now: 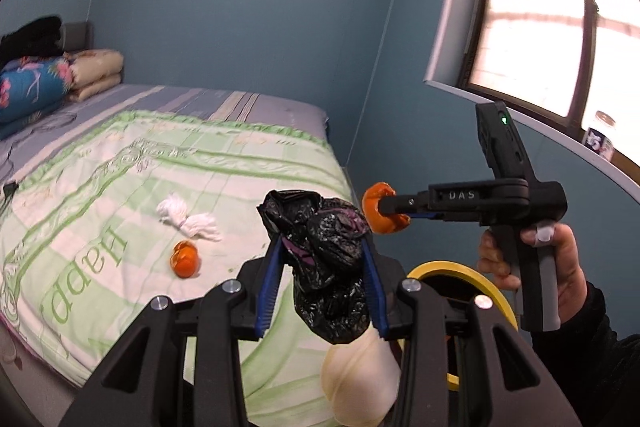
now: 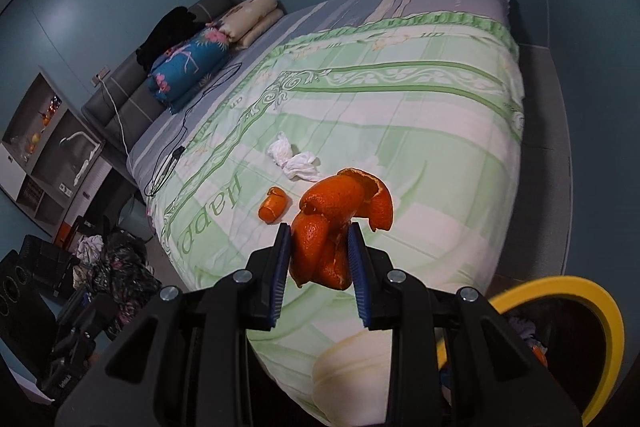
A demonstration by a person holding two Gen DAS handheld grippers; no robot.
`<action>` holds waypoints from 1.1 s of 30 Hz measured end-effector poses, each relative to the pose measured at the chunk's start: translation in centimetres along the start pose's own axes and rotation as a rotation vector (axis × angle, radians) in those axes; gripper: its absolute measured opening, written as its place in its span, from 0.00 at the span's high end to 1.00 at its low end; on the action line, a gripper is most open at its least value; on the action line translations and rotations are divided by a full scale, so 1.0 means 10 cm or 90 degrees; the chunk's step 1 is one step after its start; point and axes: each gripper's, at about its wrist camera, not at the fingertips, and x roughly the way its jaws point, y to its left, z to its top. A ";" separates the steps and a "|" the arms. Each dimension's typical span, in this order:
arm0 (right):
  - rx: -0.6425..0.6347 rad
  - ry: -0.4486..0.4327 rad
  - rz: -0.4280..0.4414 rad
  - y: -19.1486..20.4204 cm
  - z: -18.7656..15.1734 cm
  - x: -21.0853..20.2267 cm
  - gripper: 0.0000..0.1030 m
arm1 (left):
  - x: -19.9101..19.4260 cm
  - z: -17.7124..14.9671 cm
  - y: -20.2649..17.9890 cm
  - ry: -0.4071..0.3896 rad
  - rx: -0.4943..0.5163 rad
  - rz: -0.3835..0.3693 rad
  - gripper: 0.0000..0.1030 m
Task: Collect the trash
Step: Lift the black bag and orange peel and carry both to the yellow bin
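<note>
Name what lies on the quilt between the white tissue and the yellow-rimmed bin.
A small orange peel piece lies there, beside the tissue and short of the bin; the right wrist view shows it.

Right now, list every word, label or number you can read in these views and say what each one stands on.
"DAS": on the black body of the right gripper, left wrist view.
"Happ": green letters on the green and white quilt, seen upside down; the word runs off past the edge.
Small repeated marks along the quilt's border: too small to read.
Label on the jar on the windowsill: blurred, unreadable.
</note>
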 end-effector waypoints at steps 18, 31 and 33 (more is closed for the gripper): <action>0.067 -0.122 -0.064 -0.64 -0.44 -0.94 0.74 | 0.09 0.13 -0.78 -0.004 0.092 -0.056 0.66; 0.088 -0.174 -0.108 -0.86 -0.66 -1.22 0.73 | 0.45 0.07 -1.21 0.032 0.119 -0.109 0.66; 0.092 -0.176 -0.113 -0.89 -0.69 -1.24 0.73 | 0.51 0.06 -1.25 0.040 0.120 -0.121 0.66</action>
